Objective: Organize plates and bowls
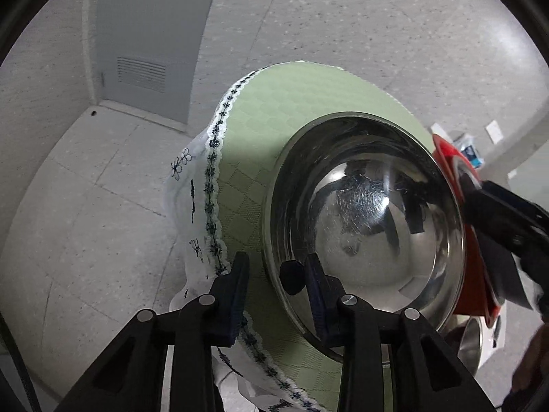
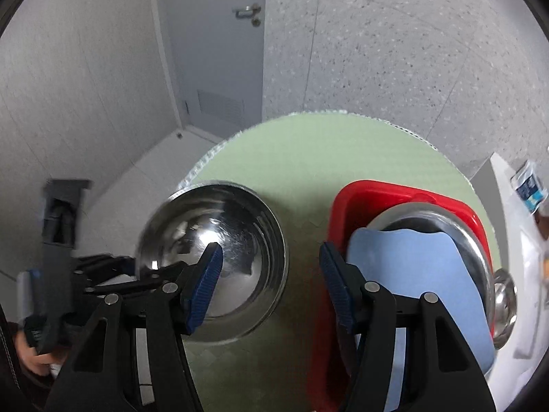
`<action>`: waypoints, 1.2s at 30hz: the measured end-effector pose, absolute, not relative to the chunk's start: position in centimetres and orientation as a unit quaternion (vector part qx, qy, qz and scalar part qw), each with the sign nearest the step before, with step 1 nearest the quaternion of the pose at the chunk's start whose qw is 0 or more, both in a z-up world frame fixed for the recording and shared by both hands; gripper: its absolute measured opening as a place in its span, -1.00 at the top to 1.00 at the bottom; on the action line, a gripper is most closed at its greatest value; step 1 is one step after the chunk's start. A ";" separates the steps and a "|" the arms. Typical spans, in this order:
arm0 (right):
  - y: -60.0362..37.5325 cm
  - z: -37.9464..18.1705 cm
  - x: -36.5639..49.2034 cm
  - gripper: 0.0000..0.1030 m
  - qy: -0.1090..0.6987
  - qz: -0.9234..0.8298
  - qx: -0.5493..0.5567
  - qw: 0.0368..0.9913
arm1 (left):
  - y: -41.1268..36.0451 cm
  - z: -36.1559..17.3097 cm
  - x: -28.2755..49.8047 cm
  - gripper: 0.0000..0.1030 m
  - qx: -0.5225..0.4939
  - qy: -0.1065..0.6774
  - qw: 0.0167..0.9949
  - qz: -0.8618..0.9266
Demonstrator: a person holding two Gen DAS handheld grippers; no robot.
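— What's over on the left?

— A grey door [image 2: 219, 51] in the wall. In front of it stands a round surface [image 1: 295, 96] under a green cloth with a lace edge.

— And the left gripper [image 1: 276, 261]?

— It points down at the near rim of the steel bowl [image 1: 363, 213]. One of its fingers [image 1: 240, 274] is outside the wall and the other is inside. They sit close together with the rim between them. I can see a gap on the outer side, so they aren't pinching it.

— Where is that bowl?

— Upright on the cloth, on the left part of the surface, well apart from the tub.

— The right gripper [image 2: 271, 249]?

— It hangs over the cloth between the bowl and the red tub [image 2: 370, 195]. Its fingers are spread wide, with nothing in them.

— What's in the tub?

— A large steel dish [image 2: 446, 226], with a pale blue plate [image 2: 411, 274], or something flat like one, leaning in front of it.

— Anything further right?

— A small steel bowl [image 2: 504, 302], just beside the tub's right side.
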State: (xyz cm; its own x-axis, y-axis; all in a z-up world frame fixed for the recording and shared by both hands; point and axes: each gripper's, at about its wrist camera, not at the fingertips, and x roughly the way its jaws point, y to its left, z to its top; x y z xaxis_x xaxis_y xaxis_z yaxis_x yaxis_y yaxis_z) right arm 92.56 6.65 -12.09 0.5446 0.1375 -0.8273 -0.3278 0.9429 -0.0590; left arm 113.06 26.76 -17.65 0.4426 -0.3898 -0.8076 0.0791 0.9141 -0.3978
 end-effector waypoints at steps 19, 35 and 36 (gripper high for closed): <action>6.7 -14.7 93.6 0.85 0.501 0.140 -0.103 0.848 | 28.4 -16.4 113.4 0.72 -0.159 0.496 0.839 -0.156; -6.2 -5.6 92.3 0.85 0.426 0.138 -0.024 0.894 | 16.1 -3.8 112.1 0.76 -0.110 0.423 0.870 -0.229; -7.5 -5.8 92.3 0.85 0.430 0.133 -0.021 0.893 | 14.9 -4.1 112.3 0.76 -0.105 0.429 0.867 -0.232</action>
